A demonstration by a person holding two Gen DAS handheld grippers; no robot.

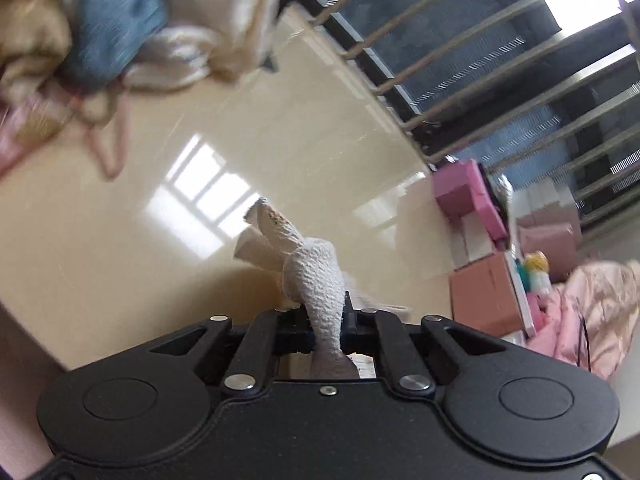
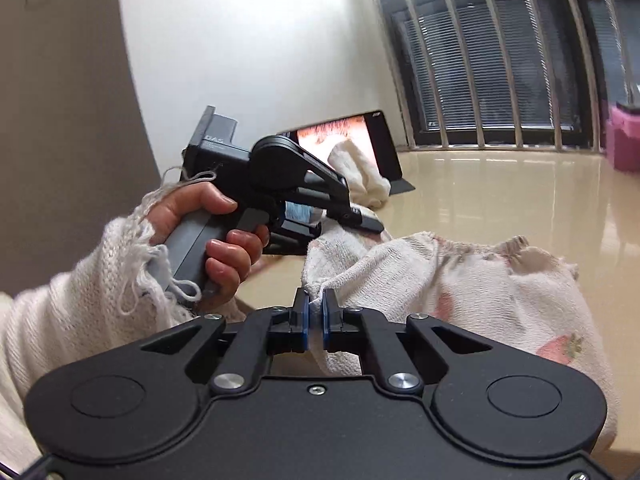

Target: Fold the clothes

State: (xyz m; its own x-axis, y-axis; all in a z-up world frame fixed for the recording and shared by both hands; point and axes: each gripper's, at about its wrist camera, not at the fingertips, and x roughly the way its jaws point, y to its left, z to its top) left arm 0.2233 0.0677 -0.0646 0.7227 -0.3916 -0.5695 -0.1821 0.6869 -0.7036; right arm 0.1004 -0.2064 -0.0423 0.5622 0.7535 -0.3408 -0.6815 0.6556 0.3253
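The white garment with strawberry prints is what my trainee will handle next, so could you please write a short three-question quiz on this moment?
1. True or false: the right gripper is shut on the white garment.
2. Which does the left gripper pinch? A) the white garment B) the tablet C) the pile of clothes
3. Fill in: the garment's strawberry prints are coloured ____.

Key
1. True: its blue pads clamp a fold of the fabric.
2. A: the left wrist view shows white textured cloth between the closed jaws; the tablet stands apart on the beige tabletop.
3. Pink.
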